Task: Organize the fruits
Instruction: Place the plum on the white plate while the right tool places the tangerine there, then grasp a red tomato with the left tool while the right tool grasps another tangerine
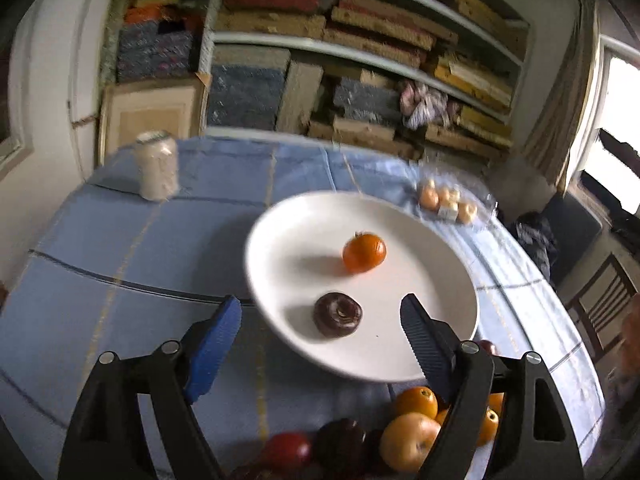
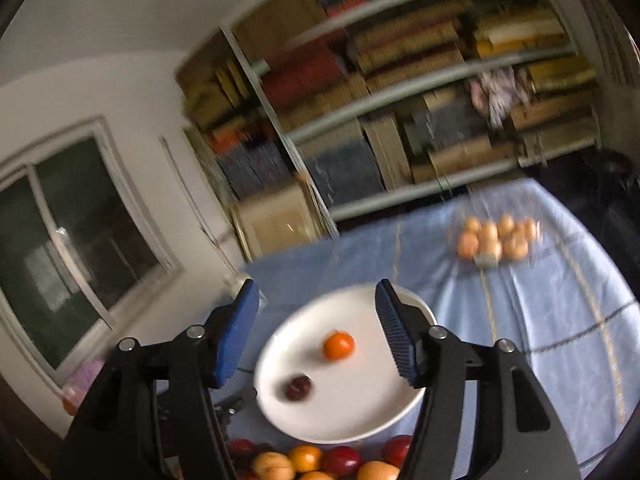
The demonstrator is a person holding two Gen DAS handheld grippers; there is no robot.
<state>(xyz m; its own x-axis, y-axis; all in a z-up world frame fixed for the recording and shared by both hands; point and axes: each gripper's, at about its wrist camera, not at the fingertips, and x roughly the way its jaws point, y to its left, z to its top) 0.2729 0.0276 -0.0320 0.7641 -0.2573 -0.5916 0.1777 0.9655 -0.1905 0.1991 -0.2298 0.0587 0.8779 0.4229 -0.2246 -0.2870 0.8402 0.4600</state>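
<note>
Two fruits, an orange one (image 1: 364, 252) and a dark one (image 1: 338, 314), lie on the white plate (image 1: 280, 240). The remaining pile (image 1: 408, 428) lies below and just behind both tools. Left gripper (image 1: 320, 320) and right gripper (image 2: 316, 308) gape wide, holding nothing; the left looks nearer the pile.

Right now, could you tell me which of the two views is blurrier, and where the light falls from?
Right wrist view: heavy motion blur, smearing the shelves and the plate. Left wrist view: sharper; the orange fruit throws its shadow leftward, so light comes from the bright window.
</note>
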